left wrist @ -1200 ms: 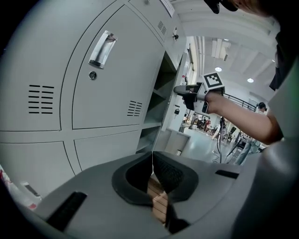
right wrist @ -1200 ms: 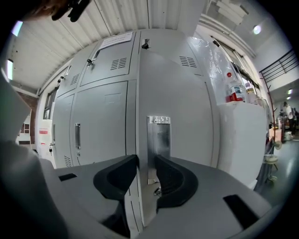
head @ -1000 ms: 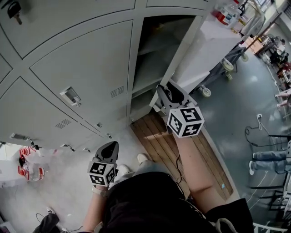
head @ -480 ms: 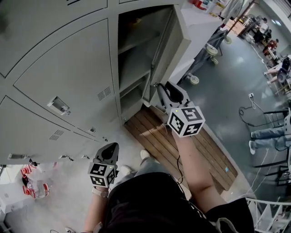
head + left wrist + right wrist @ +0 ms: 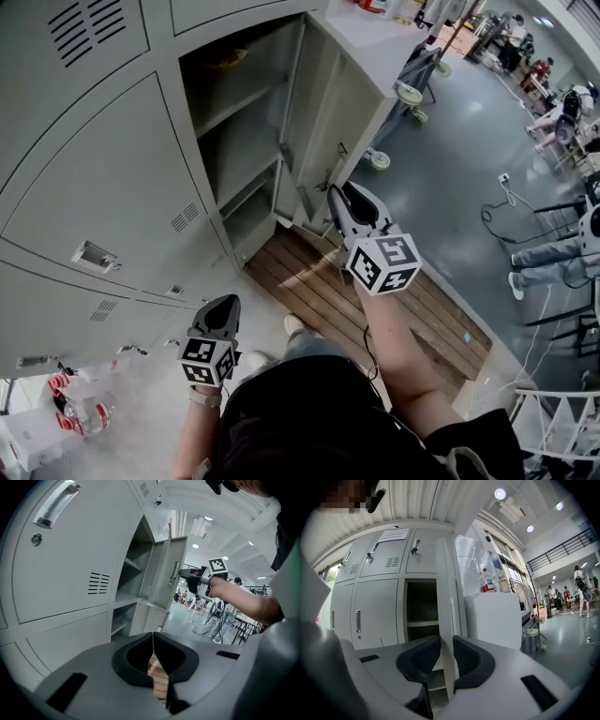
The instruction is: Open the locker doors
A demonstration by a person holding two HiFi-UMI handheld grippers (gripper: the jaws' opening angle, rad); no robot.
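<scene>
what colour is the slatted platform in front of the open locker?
Brown, wood-toned slats: the platform shows best in the head view.

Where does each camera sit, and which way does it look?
Head view: on the person's head, looking steeply down at the lockers; both forearms, left gripper and right gripper show.
Left gripper view: on that gripper, looking along shut jaws at the lockers; the right arm shows.
Right gripper view: on that gripper, facing the open door, whose edge its jaws, which have just been closing, grip.
Shared: all three see the open door.
</scene>
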